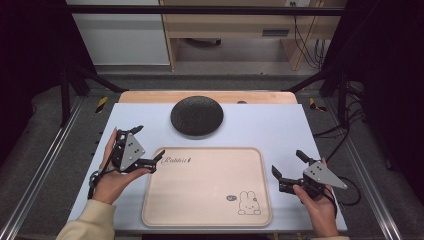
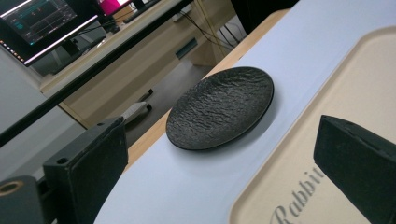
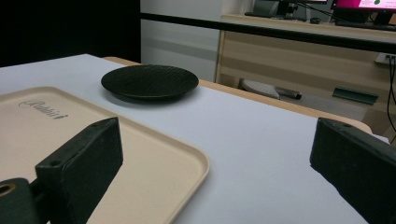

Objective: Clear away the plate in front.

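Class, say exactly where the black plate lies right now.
In the high view the black plate lies on the white mat, at the middle of its far edge, just beyond the beige tray and apart from it.

Plate black, rough rippled texture, far centre; tray beige, grey "Rabbit" script at far left corner, rabbit line drawing with small dark round mark at near right; bench pale blue-white sheet, light wood edge at far side; left gripper and right gripper black, grey plates on top.
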A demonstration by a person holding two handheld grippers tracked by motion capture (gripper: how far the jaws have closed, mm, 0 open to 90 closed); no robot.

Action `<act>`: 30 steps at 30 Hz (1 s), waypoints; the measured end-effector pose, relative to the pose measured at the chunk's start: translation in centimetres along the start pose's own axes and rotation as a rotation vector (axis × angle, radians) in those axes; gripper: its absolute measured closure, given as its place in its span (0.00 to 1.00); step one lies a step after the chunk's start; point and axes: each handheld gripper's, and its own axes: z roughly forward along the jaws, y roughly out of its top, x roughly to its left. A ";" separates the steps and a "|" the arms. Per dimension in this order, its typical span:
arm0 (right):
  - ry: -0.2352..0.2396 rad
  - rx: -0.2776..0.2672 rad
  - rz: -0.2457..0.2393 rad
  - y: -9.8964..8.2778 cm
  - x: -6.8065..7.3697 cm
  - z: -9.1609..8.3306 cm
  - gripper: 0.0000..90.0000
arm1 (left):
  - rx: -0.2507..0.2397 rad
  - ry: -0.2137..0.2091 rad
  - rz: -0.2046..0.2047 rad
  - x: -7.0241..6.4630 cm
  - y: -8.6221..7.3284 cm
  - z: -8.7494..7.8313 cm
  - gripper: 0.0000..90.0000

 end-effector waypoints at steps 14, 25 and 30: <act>0.001 0.008 -0.005 0.0 0.1 0.1 0.03 | 0.062 -0.007 0.128 2.2 3.2 3.1 0.04; 0.001 0.016 -0.019 -0.1 0.3 0.3 0.03 | 0.120 0.023 0.260 4.5 4.9 5.8 0.06; 0.002 0.014 -0.021 -0.1 0.3 0.3 0.03 | 0.133 0.020 0.332 5.3 6.0 7.0 0.06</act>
